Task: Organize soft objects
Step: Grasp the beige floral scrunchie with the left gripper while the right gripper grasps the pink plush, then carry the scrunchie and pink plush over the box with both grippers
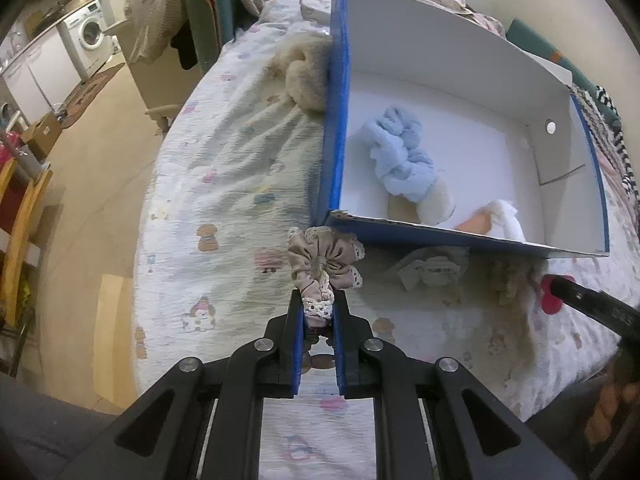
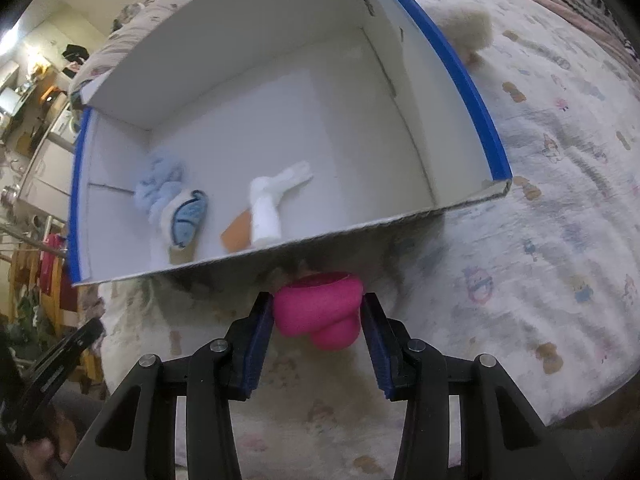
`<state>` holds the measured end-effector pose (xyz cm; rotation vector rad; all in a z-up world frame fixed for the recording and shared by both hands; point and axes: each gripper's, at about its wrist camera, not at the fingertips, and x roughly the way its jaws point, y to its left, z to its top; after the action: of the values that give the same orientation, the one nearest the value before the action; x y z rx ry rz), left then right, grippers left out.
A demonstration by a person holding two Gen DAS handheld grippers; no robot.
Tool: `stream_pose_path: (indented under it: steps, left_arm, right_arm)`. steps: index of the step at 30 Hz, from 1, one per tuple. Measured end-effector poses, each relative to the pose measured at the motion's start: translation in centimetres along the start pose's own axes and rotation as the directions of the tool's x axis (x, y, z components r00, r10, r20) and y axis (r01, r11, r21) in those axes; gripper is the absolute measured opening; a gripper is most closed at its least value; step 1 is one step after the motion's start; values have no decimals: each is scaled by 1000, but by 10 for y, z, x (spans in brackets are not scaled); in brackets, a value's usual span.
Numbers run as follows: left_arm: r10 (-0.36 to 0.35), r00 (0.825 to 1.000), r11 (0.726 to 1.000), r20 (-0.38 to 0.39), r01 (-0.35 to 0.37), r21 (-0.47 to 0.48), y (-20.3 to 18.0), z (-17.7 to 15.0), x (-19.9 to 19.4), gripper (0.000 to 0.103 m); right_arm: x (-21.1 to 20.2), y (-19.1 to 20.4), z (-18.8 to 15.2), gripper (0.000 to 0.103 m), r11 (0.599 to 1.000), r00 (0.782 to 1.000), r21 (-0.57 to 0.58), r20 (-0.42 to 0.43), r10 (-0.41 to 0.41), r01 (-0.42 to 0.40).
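My left gripper is shut on a beige lace-trimmed scrunchie, which lies just outside the near corner of the blue-and-white cardboard box. My right gripper is shut on a pink sponge-like soft object, just below the box's near wall. Inside the box lie a light blue scrunchie, a blue-and-cream slipper and a white rolled sock on an orange piece. The right gripper's arm shows in the left wrist view.
The box sits on a bed with a cartoon-print quilt. A cream fluffy item lies against the box's left outer wall. Another fluffy cream item lies beyond its right wall. A tagged white item lies in front. The bed edge drops to the floor on the left.
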<state>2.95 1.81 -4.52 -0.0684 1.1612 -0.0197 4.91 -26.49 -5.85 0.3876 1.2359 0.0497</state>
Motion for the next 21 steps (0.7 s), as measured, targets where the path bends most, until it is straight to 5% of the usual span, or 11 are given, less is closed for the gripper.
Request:
stream_pose_path:
  steps: [11, 21]
  left_arm:
    - [73, 991, 997, 111, -68, -42, 4, -7, -38, 11]
    - [60, 971, 998, 232, -58, -17, -9, 10, -86, 12]
  right_arm:
    - [-46, 8, -33, 47, 995, 993, -41, 64, 97, -95]
    - [-94, 27, -33, 47, 986, 973, -103, 179, 145, -128]
